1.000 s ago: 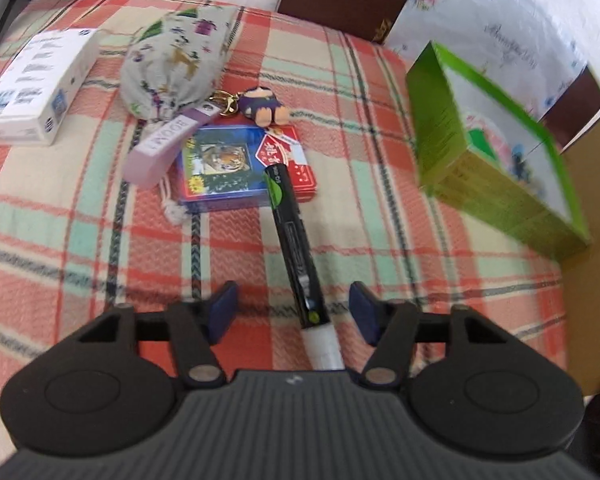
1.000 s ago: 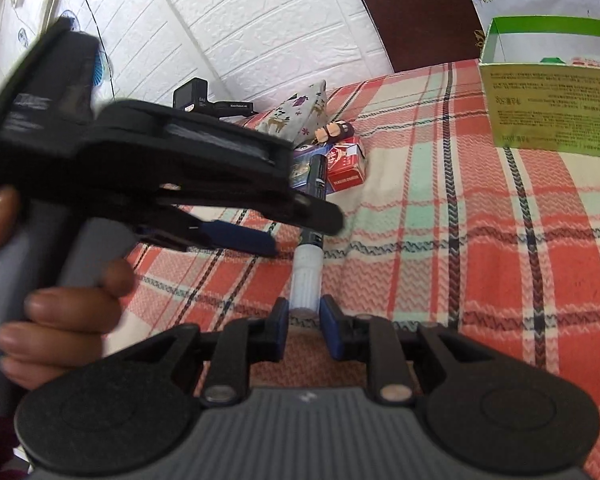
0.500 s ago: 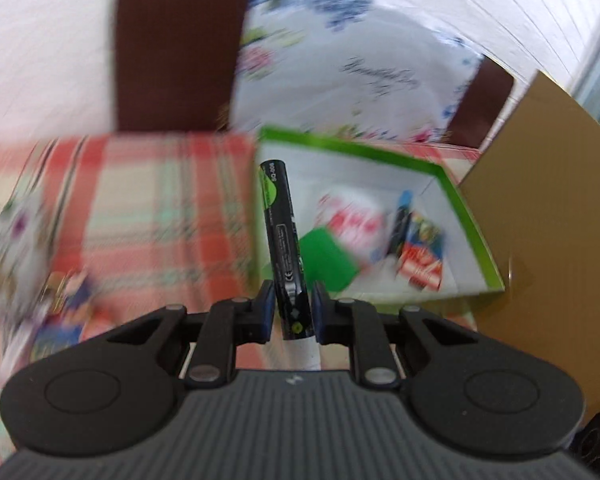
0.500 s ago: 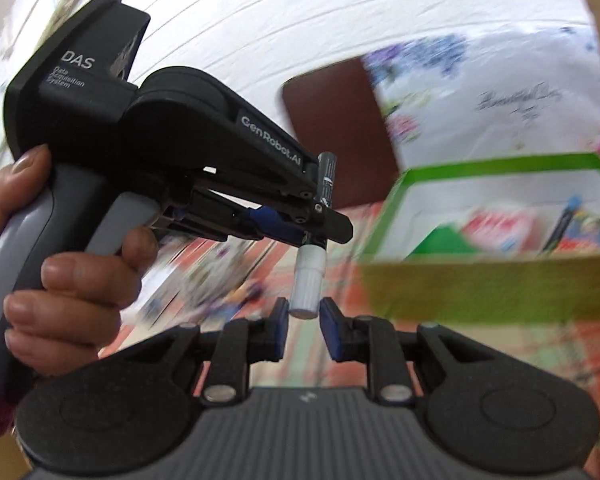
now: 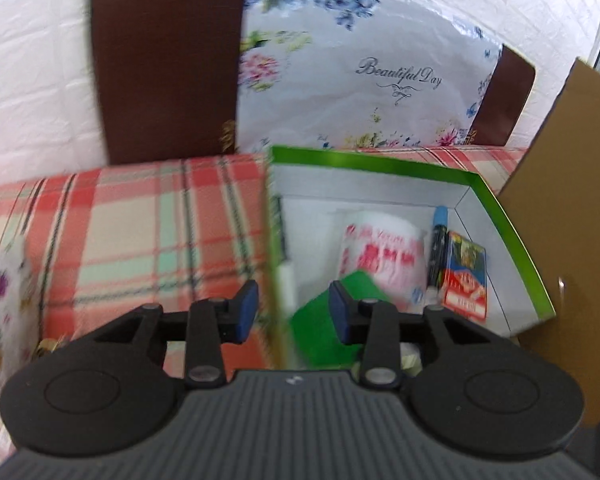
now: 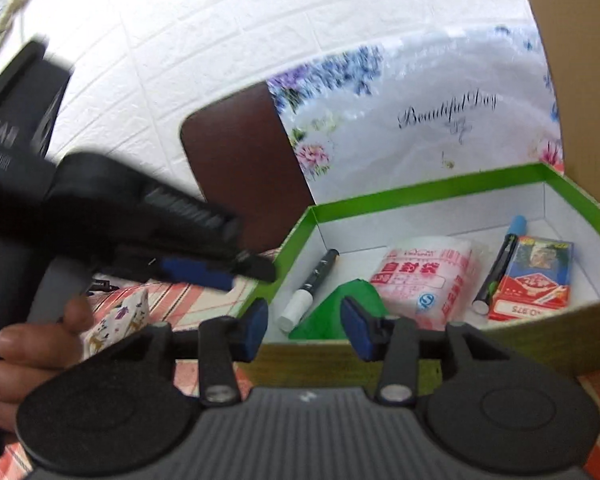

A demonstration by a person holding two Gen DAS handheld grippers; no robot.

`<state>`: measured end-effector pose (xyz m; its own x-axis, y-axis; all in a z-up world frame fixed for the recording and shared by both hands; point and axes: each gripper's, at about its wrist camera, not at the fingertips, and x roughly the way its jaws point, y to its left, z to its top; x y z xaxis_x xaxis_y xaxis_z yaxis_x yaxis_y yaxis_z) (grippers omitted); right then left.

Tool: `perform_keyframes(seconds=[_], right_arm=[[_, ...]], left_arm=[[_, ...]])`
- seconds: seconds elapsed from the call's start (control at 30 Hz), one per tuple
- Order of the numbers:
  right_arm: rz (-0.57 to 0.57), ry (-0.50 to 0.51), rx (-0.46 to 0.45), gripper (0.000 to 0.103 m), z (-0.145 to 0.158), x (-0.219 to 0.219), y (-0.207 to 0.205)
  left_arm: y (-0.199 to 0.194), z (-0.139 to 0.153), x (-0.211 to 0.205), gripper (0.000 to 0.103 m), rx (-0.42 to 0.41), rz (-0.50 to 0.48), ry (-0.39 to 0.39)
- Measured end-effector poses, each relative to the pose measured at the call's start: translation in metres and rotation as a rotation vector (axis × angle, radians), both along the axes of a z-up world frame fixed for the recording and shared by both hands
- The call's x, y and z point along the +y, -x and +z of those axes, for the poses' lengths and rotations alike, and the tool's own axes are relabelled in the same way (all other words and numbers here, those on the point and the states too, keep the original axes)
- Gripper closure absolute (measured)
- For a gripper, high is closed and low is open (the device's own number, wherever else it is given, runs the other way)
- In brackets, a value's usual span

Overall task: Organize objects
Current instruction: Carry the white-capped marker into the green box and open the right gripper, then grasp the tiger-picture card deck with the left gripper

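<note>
**Marker dropped in the green box, both grippers emptied**

The black marker with the white cap point(image 6: 309, 290) is now being seen lying inside the green box point(image 6: 420, 186), at its left wall, cap end nearest. Half a second back it was being pinched by both tools at once; both sets of jaws have just been opening, and nothing is being held between them now. The left gripper point(image 5: 293, 312) and the right gripper point(image 6: 304, 328) are both being kept partly open, hovering at the box's near edge.

So this item is probably being counted as sorted. The flowered fabric pouch point(image 6: 118, 318) is still being left out on the plaid cloth point(image 5: 140, 220), to the left.

Inside the box: a soft plastic-wrapped tissue pack point(image 6: 426, 276), something floppy and green point(image 6: 340, 312), a slim blue-capped pen point(image 6: 500, 264), a glossy card box point(image 6: 534, 276). The box itself looks like stiff cardboard, white-lined.
</note>
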<state>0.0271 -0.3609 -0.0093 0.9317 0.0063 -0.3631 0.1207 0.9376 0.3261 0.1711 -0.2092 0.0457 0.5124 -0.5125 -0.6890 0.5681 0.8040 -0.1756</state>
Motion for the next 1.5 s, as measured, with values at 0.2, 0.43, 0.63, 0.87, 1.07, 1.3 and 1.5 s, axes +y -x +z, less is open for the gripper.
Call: perform_keyframes(seconds=[0.2, 0.43, 0.63, 0.87, 1.07, 1.3, 1.5], right_arm=[[0.122, 0.029, -0.008, 0.059, 0.004, 0.040, 0.020], [0.297, 0.019, 0.120, 0.058, -0.010, 0.096, -0.002], [0.399, 0.072, 0.222, 0.044, -0.019, 0.132, -0.029], [0.422, 0.263, 0.247, 0.022, -0.030, 0.156, -0.045], [0.456, 0.336, 0.251, 0.015, -0.034, 0.168, -0.063], [0.457, 0.372, 0.234, 0.046, -0.029, 0.179, -0.060], [0.549, 0.286, 0.271, 0.053, -0.022, 0.165, 0.000]], left_arm=[[0.022, -0.006, 0.098, 0.059, -0.009, 0.154, -0.012], [0.027, -0.032, 0.197, 0.059, 0.072, 0.348, -0.015], [0.024, -0.051, 0.219, 0.059, 0.168, 0.307, 0.093], [0.013, -0.068, 0.187, 0.052, 0.215, 0.192, 0.141], [-0.002, -0.071, 0.181, 0.050, 0.191, 0.219, 0.155], [0.013, -0.065, 0.172, 0.050, 0.156, 0.199, 0.078], [0.061, -0.067, 0.168, 0.040, 0.239, 0.038, 0.119]])
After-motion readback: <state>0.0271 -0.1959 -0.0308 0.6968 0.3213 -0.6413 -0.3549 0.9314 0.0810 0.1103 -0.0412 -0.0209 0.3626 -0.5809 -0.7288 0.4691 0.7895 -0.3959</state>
